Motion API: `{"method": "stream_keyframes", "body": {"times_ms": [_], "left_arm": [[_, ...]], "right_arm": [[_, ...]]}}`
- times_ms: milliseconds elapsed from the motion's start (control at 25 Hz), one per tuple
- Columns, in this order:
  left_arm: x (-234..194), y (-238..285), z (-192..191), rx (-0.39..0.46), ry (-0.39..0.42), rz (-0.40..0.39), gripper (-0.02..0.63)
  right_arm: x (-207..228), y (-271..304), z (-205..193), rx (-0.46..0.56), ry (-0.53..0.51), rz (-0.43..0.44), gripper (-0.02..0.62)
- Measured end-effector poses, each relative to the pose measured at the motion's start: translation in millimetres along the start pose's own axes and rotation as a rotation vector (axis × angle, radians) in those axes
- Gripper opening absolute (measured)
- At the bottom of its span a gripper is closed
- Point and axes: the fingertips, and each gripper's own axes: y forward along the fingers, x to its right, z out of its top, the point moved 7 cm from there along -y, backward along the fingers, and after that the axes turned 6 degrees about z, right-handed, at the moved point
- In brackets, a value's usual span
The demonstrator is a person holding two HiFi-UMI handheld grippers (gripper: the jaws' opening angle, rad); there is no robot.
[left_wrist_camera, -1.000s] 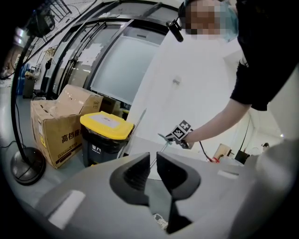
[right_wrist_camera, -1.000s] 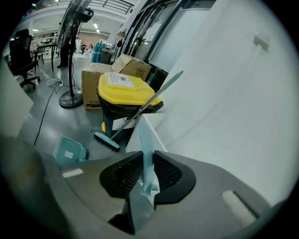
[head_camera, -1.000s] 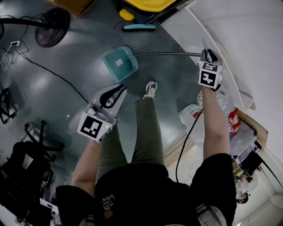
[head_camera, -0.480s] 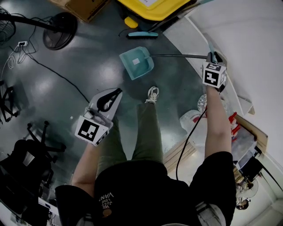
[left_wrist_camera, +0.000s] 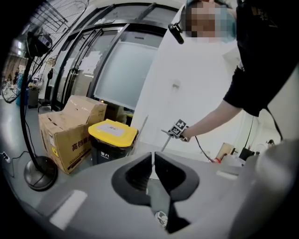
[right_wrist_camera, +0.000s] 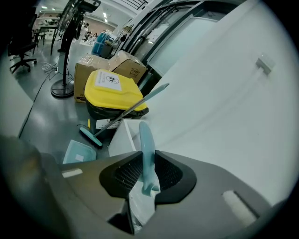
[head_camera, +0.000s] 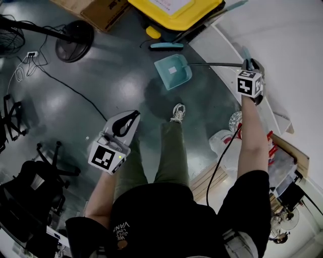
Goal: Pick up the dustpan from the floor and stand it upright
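Observation:
The dustpan has a teal pan (head_camera: 172,71) and a long grey shaft that ends in a teal grip. My right gripper (head_camera: 247,63) is shut on that grip (right_wrist_camera: 145,148) close to the white wall. The pan (right_wrist_camera: 78,152) hangs low over the grey floor, and I cannot tell whether it touches. My left gripper (head_camera: 133,115) hovers over the floor left of the person's leg. Its jaws (left_wrist_camera: 153,157) are nearly touching with nothing between them.
A yellow-lidded bin (head_camera: 176,9) stands beyond the pan, with a teal broom (head_camera: 166,45) leaning by it. Cardboard boxes (head_camera: 96,10) and a fan base (head_camera: 74,34) lie further left. A white ledge (head_camera: 222,48) runs along the right wall. A shoe (head_camera: 176,112) is planted below the pan.
My right gripper has risen with the dustpan's grip, and the pan has swung right toward the bin and wall. My left gripper has lifted a little.

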Motion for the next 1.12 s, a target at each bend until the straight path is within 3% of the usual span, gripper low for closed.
{"method": "stream_keyframes", "body": {"times_ms": [480,840,1120], "left_arm": [[4,7,4,0.008,0.003,-0.014,0.071],[7,13,9,0.01,0.006,-0.038,0.071],[11,13,17,0.019,0.017,-0.057,0.071]], "right_arm": [[9,-2,8,0.018,-0.037,-0.043,0.081],[-11,-16,-2,0.075,-0.095,0.002,0.084],[-31,-30,-4,0.07,0.018,0.046,0.092]]}}
